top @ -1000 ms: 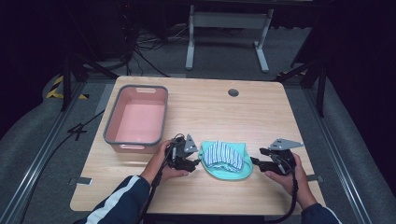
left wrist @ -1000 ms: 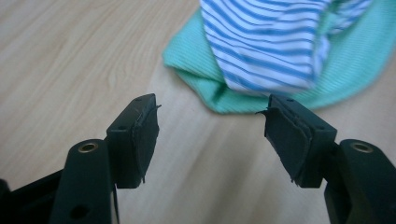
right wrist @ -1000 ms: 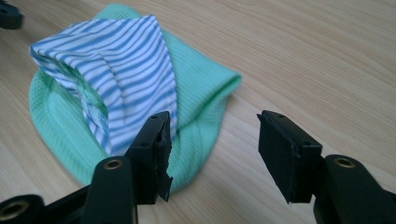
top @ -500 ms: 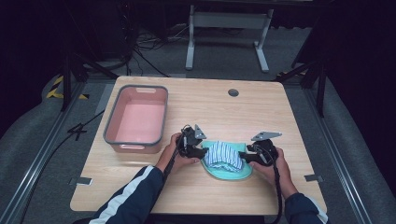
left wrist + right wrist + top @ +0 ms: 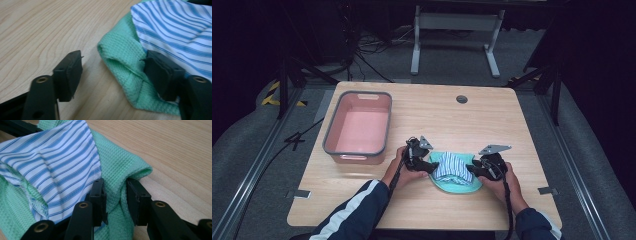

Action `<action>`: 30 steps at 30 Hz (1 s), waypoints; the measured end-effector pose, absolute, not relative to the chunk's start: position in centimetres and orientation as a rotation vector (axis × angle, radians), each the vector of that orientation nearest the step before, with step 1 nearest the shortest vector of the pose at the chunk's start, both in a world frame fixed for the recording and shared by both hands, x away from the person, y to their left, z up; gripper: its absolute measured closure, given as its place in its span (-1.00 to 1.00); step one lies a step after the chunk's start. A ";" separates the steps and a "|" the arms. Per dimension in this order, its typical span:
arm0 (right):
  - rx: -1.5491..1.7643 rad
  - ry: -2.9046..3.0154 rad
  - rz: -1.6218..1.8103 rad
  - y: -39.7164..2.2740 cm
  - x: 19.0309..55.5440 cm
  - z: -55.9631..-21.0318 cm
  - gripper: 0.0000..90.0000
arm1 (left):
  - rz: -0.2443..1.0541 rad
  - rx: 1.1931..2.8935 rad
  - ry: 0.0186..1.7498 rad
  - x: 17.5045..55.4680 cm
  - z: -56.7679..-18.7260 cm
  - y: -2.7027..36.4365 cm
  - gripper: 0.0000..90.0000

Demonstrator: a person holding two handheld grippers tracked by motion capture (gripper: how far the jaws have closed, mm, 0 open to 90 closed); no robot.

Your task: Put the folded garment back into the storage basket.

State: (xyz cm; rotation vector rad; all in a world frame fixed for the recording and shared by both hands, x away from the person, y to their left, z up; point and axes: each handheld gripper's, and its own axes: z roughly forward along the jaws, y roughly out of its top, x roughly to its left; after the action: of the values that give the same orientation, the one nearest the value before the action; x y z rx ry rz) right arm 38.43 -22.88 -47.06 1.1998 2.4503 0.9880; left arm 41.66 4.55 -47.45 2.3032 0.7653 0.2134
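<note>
The mint-green waffle-weave cloth (image 5: 451,181), with a blue-and-white striped cotton cloth (image 5: 453,166) lying on it, sits near the front edge of the light wooden table (image 5: 492,120).

The right gripper (image 5: 113,195) has just been closing, and its jaws now pinch a raised fold of the green cloth. The left gripper (image 5: 113,72) stands open, straddling the opposite green edge without pressing.

Advice: seat the left jaws lower before closing.

The pink plastic bin (image 5: 359,127) lies near on the left, and open tabletop extends behind.
</note>
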 end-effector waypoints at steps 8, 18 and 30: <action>1.186 2.472 1.033 -23.1 38.4 -47.2 0.79 | 0.098 2.262 0.689 41.3 -47.6 4.6 0.66; 1.192 2.444 1.036 -23.2 37.9 -46.8 0.84 | 0.120 2.260 0.710 41.4 -47.2 4.6 0.83; 1.212 2.421 1.074 -23.6 37.5 -45.2 0.84 | 0.147 2.293 0.683 41.4 -45.2 4.0 0.85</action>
State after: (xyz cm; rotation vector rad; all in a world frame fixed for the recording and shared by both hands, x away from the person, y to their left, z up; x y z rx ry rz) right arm 37.53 -23.59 -45.16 1.2117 2.4209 1.0742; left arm 41.44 4.01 -45.20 2.2930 0.6827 0.1467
